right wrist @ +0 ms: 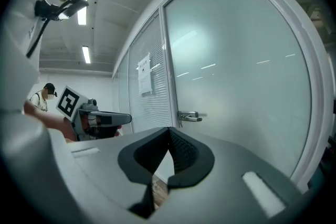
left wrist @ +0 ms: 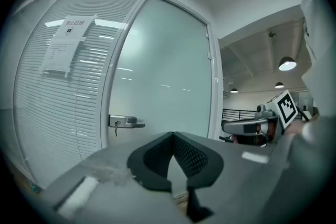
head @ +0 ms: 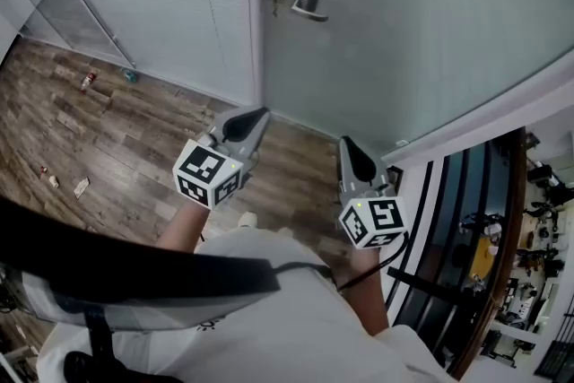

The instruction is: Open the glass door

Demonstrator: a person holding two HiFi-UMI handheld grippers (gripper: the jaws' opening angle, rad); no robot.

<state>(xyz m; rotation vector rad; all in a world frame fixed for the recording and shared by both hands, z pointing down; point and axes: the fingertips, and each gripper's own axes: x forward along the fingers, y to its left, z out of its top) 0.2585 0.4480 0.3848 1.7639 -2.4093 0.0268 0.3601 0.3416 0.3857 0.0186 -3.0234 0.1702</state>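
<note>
White shirt (head: 269, 300) sits closest in the head view. Past it, the left hand-held gripper (head: 256, 117) and right hand-held gripper (head: 348, 143) are both shut, holding nothing, above the brown wood floor (head: 117, 148). Ahead stands the frosted glass door (head: 404, 31). Its shiny metal handle (head: 296, 1) lies level, pointing right. Only the left gripper view shows a paper sheet (left wrist: 68, 44) on the slatted panel (left wrist: 47, 113). Only the right gripper view shows another person (right wrist: 41, 97) far back.

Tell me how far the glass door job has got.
Done: nothing yet. The glass door sits closed in its frame, its lever handle level and untouched. In hand: the left gripper and right gripper are held short of the door, both shut and empty, pointed toward it. Left: reach the handle, press it down, and swing the door open.
</note>
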